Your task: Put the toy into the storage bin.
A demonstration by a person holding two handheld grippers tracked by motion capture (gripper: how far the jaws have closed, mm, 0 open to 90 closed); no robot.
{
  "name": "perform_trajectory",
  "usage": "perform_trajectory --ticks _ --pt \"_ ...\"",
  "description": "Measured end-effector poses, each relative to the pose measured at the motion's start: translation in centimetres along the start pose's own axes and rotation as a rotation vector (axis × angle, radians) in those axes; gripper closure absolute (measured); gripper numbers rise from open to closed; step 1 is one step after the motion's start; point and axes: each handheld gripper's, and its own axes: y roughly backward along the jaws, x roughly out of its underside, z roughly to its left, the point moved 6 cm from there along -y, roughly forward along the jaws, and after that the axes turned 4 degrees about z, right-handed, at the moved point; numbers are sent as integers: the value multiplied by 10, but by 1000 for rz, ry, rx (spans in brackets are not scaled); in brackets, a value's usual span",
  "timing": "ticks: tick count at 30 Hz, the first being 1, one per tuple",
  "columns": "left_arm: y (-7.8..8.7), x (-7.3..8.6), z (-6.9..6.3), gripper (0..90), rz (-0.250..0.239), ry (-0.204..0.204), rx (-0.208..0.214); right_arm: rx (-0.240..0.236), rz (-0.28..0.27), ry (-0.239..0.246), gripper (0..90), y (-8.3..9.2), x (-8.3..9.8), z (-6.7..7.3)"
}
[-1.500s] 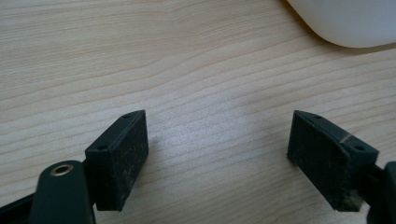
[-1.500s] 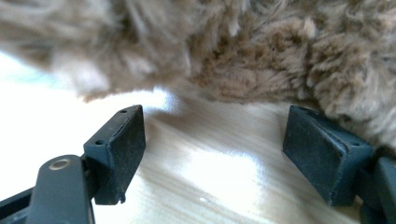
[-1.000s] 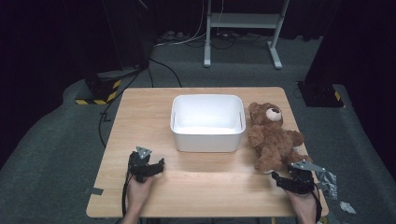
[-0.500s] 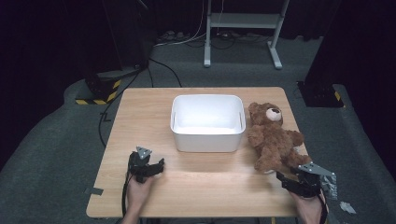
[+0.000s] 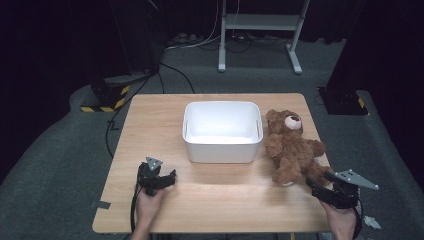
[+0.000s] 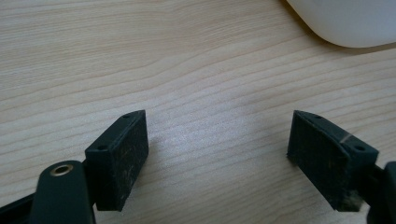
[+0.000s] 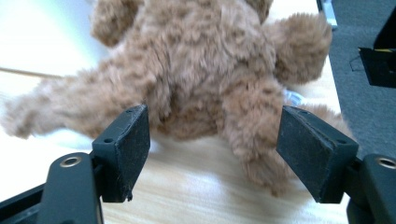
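Note:
A brown teddy bear (image 5: 292, 147) lies on its back at the right of the wooden table (image 5: 150, 115), beside a white bin (image 5: 222, 150). My right gripper (image 5: 316, 185) hovers at the table's front right corner and points at the bear's near leg. In the right gripper view the bear (image 7: 201, 60) lies just ahead of my right gripper (image 7: 212, 126). Its jaws have just been opening, and neither pad touches the fur. My left gripper (image 5: 167, 177) rests at the front left, seen open (image 6: 217, 130) over bare wood.
The bin's corner (image 6: 345, 23) sits ahead and right of the left gripper. Dark floor surrounds the table. There is a metal stand (image 5: 260, 30) behind it, black-and-yellow equipment (image 5: 107, 95) at the far left and a black box (image 5: 345, 100) at the far right.
The right gripper has lifted off the table and drifted slightly right near the bear's leg. The left gripper, bear and bin have stayed put.

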Motion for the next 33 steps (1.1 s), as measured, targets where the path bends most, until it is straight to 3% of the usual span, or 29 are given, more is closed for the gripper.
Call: perform_trajectory --ticks 12,33 --pt "0 0 0 204 0 0 0 -28 -17 -9 229 -5 -28 1" --pt "-1 -1 0 204 -2 6 1 -46 20 -2 206 -40 -55 6"
